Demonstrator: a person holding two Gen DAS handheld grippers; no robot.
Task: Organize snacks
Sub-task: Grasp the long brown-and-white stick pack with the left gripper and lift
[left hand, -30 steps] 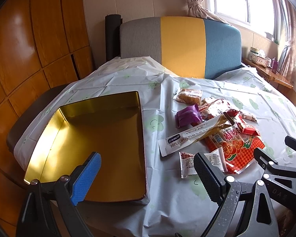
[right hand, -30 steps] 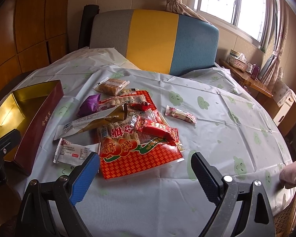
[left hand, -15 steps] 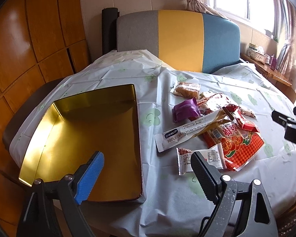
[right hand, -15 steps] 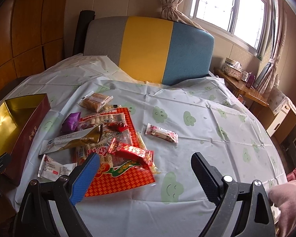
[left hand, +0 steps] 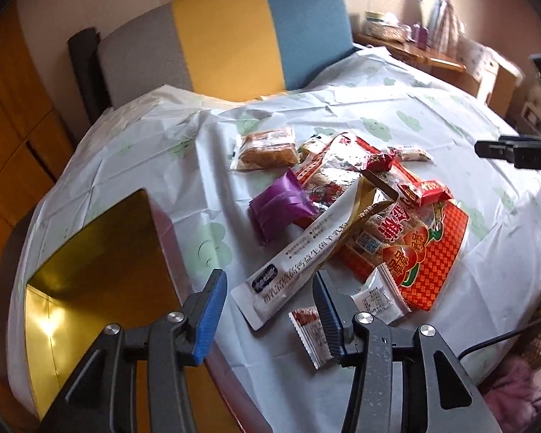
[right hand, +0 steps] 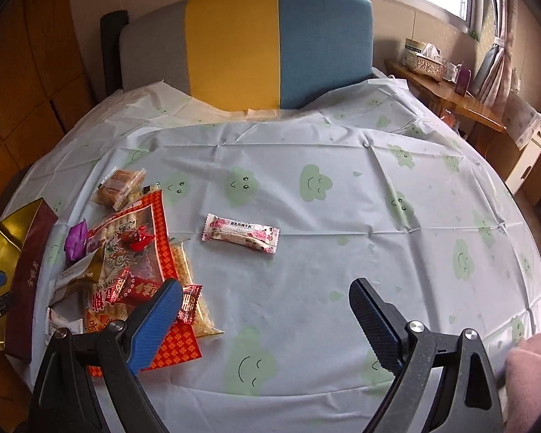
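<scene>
Left wrist view: my left gripper (left hand: 268, 290) is at a narrow gap, jaws have just been closing, pads touching nothing. Lower end of the long white stick pack (left hand: 299, 263) sits in the gap between the fingers, and the small white sachet (left hand: 342, 310) lies partly behind the black right finger (left hand: 326, 310); can't tell whether either is touched. Just ahead of the claw is the snack pile: purple packet (left hand: 279, 207), big red-orange bag (left hand: 411, 241), brown biscuit pack (left hand: 267, 149) farthest out. Gold-lined box (left hand: 90, 263) is down-left of the blue finger (left hand: 209, 314), open. All on the table (left hand: 396, 115) with the cloud-print cover. Right gripper tip shows at the far right edge. Right wrist view: my right gripper (right hand: 267, 321) is spread wide, empty, over bare tablecloth. Pink-white candy bar (right hand: 241, 232) lies alone ahead of the claw, slightly left of centre, well apart from both fingers. Pile sits left of the blue finger, which overlaps a small red wrapper (right hand: 187, 301) in frame. Box at far left edge. Pink sleeve (right hand: 530, 371) at the lower right corner.
</scene>
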